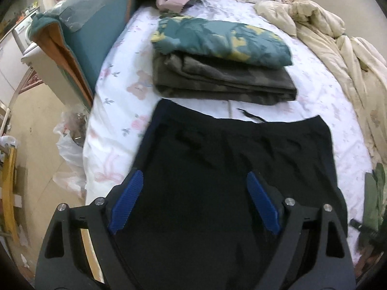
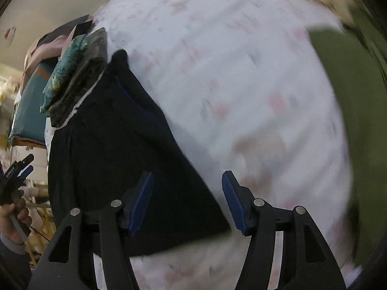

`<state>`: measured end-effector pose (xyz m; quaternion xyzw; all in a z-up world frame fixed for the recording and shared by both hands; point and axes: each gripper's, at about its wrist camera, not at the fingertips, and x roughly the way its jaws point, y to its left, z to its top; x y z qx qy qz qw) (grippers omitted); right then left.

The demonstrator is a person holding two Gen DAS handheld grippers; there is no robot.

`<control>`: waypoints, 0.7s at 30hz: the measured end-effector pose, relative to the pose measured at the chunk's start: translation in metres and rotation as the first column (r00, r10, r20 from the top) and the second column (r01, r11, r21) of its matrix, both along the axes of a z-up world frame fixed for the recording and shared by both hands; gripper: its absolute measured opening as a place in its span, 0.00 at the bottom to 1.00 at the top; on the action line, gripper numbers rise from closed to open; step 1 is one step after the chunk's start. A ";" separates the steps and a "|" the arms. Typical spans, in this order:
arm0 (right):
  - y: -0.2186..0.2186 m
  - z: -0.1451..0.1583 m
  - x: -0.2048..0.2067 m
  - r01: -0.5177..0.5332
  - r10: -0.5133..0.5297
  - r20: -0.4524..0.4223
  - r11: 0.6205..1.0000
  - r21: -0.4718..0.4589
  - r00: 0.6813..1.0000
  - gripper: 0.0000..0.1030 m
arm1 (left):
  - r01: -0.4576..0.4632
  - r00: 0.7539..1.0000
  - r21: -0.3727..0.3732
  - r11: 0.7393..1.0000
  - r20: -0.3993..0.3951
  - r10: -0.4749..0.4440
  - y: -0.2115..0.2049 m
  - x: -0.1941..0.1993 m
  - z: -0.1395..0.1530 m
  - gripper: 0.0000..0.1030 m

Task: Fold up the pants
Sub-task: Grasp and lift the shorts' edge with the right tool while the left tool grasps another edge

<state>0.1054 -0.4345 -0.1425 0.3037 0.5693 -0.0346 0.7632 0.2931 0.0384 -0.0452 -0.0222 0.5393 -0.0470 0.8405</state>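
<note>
Black pants (image 1: 217, 169) lie folded flat on the white floral bed sheet (image 1: 116, 111). My left gripper (image 1: 194, 181) is open above their near part, with nothing between the blue pads. In the blurred right wrist view the pants (image 2: 116, 149) lie at the left. My right gripper (image 2: 187, 181) is open over their right edge and holds nothing. The left gripper (image 2: 26, 163) shows at the far left edge of that view, in a hand.
A stack of folded clothes (image 1: 222, 58), teal-patterned on top of grey, lies just beyond the pants. A rumpled cream quilt (image 1: 338, 43) lies at the right. A green garment (image 2: 350, 96) lies on the bed's right side. A teal headboard cushion (image 1: 96, 31) stands left.
</note>
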 end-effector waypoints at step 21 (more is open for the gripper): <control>0.076 0.037 -0.035 -0.251 0.244 0.211 0.968 0.008 0.947 0.07 | 0.269 0.957 0.003 0.963 -0.116 -0.267 -0.258 0.042 -0.015 0.83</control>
